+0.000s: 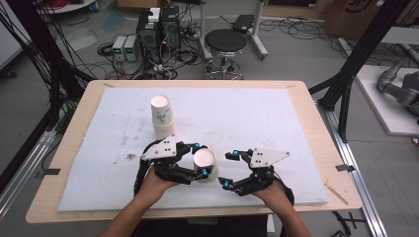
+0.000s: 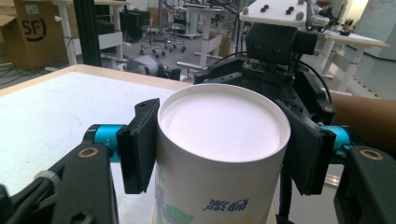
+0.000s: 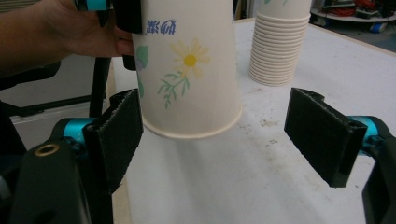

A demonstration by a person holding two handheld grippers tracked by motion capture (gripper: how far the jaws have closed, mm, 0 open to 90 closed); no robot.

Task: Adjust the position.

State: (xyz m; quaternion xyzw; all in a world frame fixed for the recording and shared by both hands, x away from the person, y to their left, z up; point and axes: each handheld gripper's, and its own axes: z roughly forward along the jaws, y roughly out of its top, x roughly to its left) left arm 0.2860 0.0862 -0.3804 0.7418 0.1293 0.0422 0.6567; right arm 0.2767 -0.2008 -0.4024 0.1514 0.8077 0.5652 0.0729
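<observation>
One paper cup (image 1: 204, 165) in hand, upside down, flat base up, lifted just off the bench (image 1: 306, 94); stack of cups (image 1: 162, 118) stands behind it, well apart.

High view: left gripper (image 1: 198, 159) has its fingers clamped on the cup's sides, near front edge of the white pad (image 1: 257, 118). Right gripper (image 1: 230, 169) sits just beside the cup, fingers apart, nothing held. Judgement: step looks like a handover or a two-handed reset of the cup. To do it well, bring right fingers around the lower wall near the rim, close gently, let left go only after right has grip. Thin paper, squeeze too hard and it'll buckle.

Left gripper view: black ribbed fingers (image 2: 140, 144) press both sides of the cup (image 2: 219, 154) near its base end. Base is a recessed white disc w/ a rolled edge, smooth matte paper. Blue print low on the wall. Right gripper faces it from behind.

Right gripper view: fingers (image 3: 116, 135) wide apart, cup (image 3: 189, 70) hangs between and beyond them, not touching. Tapered wall, wider at the open rim below, daisy print w/ green leaves. Stack (image 3: 279, 44) shows ribbed nested rims. Pad surface is fuzzy, w/ brown specks.
</observation>
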